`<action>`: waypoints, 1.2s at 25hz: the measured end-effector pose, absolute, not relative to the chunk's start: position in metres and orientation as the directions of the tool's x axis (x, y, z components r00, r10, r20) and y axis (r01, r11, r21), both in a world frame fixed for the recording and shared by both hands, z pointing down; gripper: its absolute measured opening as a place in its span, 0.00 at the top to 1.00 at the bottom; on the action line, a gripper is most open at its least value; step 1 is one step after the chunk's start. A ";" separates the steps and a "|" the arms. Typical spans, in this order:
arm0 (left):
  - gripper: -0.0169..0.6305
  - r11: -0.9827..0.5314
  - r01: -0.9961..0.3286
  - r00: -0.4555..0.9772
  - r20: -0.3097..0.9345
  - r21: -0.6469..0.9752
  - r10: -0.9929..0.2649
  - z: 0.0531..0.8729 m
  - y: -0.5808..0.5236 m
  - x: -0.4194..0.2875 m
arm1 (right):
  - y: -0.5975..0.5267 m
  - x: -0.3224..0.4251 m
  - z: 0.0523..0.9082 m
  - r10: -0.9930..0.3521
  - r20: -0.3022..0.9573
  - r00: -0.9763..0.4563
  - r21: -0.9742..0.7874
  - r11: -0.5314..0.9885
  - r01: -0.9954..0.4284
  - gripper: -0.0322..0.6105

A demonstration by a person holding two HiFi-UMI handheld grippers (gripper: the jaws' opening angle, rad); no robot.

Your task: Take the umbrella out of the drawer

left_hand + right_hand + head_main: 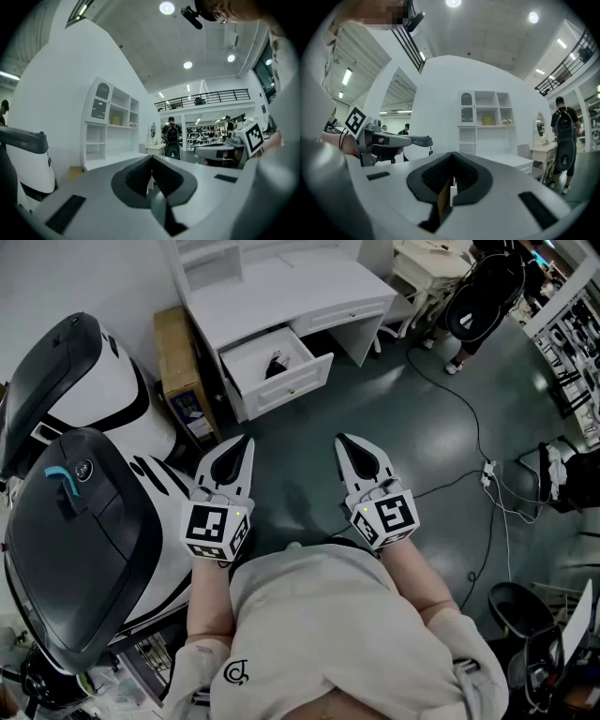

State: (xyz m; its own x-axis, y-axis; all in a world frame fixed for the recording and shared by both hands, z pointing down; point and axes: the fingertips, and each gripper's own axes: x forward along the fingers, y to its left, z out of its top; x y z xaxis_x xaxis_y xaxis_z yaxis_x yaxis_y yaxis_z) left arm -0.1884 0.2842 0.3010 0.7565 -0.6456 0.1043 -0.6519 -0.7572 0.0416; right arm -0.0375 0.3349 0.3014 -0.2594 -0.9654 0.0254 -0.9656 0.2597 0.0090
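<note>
Standing back from the open drawer (292,387), both tools empty and closed.

The left tool (242,448) and right tool (349,446) are pointing roughly level with their jaws pressed together on nothing, well apart from the white surface (281,292). The umbrella (277,363) is lying as a small dark bundle inside the drawer, toward its back. Likely trouble: if a tool is reaching in without its jaws parting first, it is probably nudging the umbrella deeper or against the drawer wall instead of gripping it. The bundle is looking loose, so a pinch on fabric alone may be slipping on the lift. A cable (477,430) is trailing across the floor (394,418) to the right, a snag risk when stepping in.
</note>
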 end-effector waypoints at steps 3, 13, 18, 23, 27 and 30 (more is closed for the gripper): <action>0.95 -0.763 -0.645 0.763 0.096 0.048 -0.639 0.301 0.283 -0.188 | 0.332 -0.037 0.308 -0.966 0.029 -0.259 -0.007 0.258 -0.966 0.94; 0.95 -0.759 -0.649 0.760 0.109 0.055 -0.641 0.308 0.277 -0.198 | 0.327 -0.055 0.322 -0.959 0.048 -0.278 -0.058 0.275 -0.960 0.94; 0.95 -0.745 -0.663 0.748 0.125 0.075 -0.652 0.316 0.270 -0.200 | 0.318 -0.053 0.325 -0.960 0.051 -0.274 -0.085 0.269 -0.959 0.94; 0.95 -0.741 -0.667 0.743 0.143 0.075 -0.654 0.326 0.253 -0.187 | 0.296 -0.039 0.333 -0.956 0.068 -0.285 -0.074 0.280 -0.957 0.94; 0.95 -0.726 -0.684 0.726 0.159 0.070 -0.669 0.336 0.226 -0.168 | 0.266 -0.018 0.350 -0.951 0.097 -0.294 -0.069 0.288 -0.955 0.94; 0.95 -0.708 -0.704 0.706 0.171 0.057 -0.688 0.341 0.199 -0.150 | 0.234 0.001 0.359 -0.941 0.106 -0.322 -0.081 0.315 -0.946 0.94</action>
State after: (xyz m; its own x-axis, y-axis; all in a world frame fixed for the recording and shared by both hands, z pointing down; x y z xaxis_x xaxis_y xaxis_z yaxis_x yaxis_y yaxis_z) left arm -0.1500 0.1987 0.3409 0.7055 -0.6879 0.1705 -0.7040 -0.7079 0.0573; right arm 0.0007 0.2336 0.3586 -0.3222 -0.9408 0.1056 -0.9457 0.3149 -0.0807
